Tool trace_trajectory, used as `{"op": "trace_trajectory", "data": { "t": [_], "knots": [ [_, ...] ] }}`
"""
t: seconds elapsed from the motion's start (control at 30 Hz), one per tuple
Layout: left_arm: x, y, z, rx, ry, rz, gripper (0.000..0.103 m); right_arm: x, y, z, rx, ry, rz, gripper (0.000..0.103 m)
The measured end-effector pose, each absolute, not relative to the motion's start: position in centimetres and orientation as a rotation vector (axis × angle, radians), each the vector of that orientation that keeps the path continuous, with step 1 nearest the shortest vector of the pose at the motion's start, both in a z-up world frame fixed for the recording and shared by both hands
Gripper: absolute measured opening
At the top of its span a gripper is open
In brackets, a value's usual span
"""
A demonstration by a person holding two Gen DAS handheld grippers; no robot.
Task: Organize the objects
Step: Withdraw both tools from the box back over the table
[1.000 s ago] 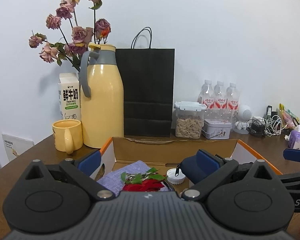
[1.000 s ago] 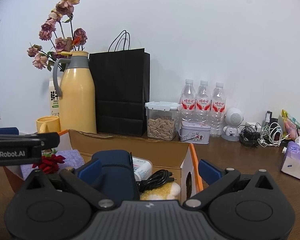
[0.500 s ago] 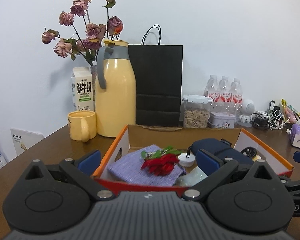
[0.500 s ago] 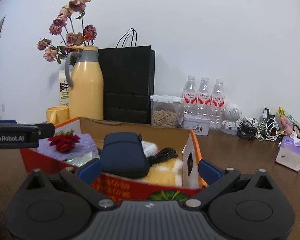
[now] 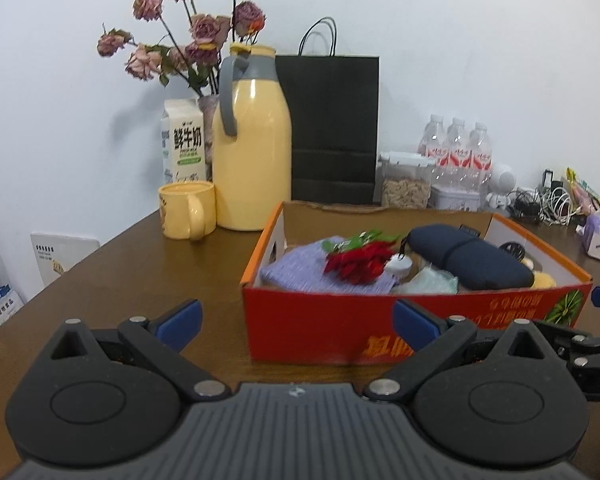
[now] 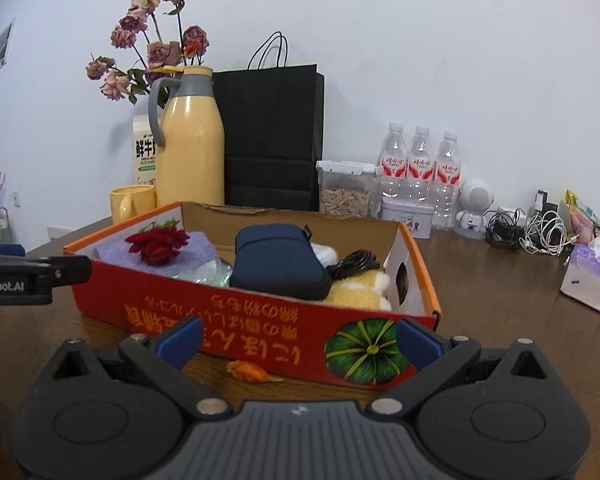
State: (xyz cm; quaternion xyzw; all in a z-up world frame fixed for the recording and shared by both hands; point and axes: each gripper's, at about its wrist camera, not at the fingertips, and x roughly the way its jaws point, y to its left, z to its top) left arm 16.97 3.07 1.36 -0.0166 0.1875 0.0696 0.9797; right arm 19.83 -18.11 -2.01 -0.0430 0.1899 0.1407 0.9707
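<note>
Jaws spread empty over brown table (image 5: 132, 276) before white wall (image 6: 420, 40).

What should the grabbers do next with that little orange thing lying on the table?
Probably lower the right gripper onto the small orange toy and close on it. It lies on the table, just outside the red box's front wall, while everything else sits inside. Both grippers are open and empty, and the toy lies between the right one's fingers.
</note>
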Motion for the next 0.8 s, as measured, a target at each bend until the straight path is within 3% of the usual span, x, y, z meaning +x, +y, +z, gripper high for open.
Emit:
{"op": "trace_trajectory", "data": {
  "t": [0.6, 0.8],
  "knots": [
    [15.9, 4.5, 0.2, -0.062, 0.390, 0.133, 0.103, 19.6, -17.4, -2.7, -0.067, 0.437, 0.297, 0.102],
    [15.9, 5.3, 0.1, -0.106, 0.396, 0.136, 0.103, 20.2, -16.8, -3.1, -0.071, 0.484, 0.307, 0.098]
  ]
}}
